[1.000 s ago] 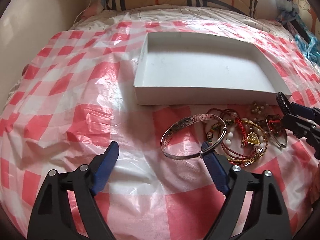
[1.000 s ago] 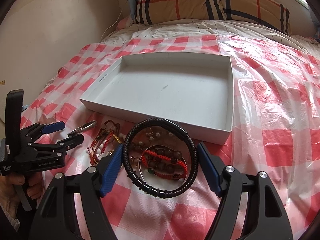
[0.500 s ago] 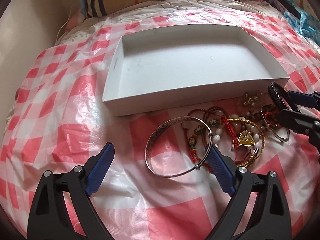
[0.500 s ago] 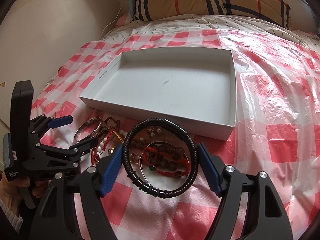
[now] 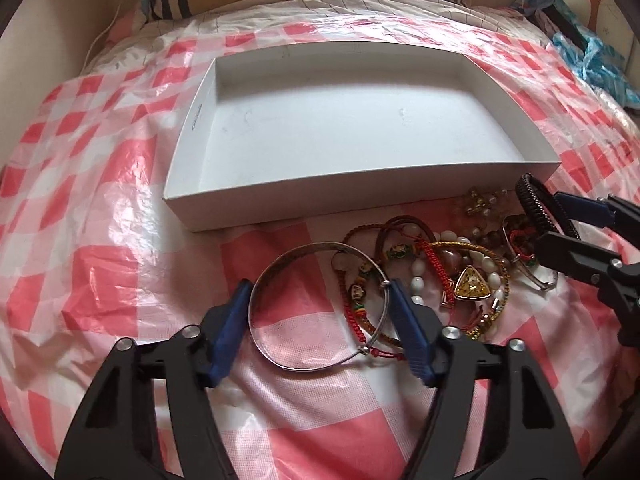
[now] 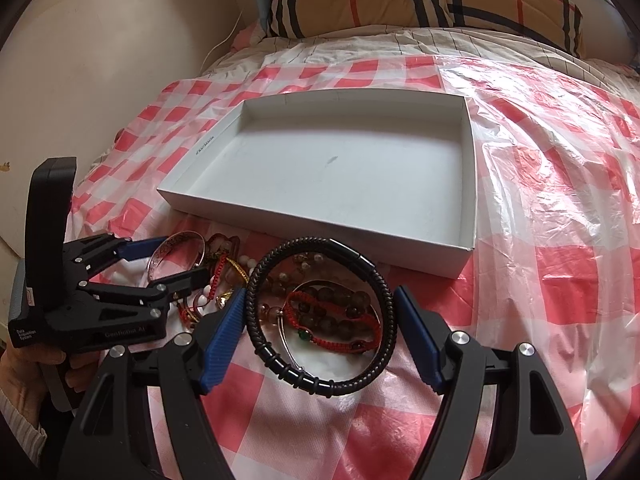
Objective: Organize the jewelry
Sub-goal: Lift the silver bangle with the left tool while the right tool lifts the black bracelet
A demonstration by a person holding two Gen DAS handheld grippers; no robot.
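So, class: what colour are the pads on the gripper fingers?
Blue pads on black fingers, clearest in the right wrist view.

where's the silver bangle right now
In the left wrist view the silver bangle sits low in the centre, held between the left gripper jaws, just left of the jewelry pile and in front of the white box.

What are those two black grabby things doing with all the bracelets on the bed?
A person is sorting jewelry with a gripper in each hand. The left gripper is closed on a silver bangle, and the right gripper is closed on a black braided bracelet. The other bracelets and beads lie in a pile on the red checked sheet. Just behind them sits a white box with nothing in it yet.
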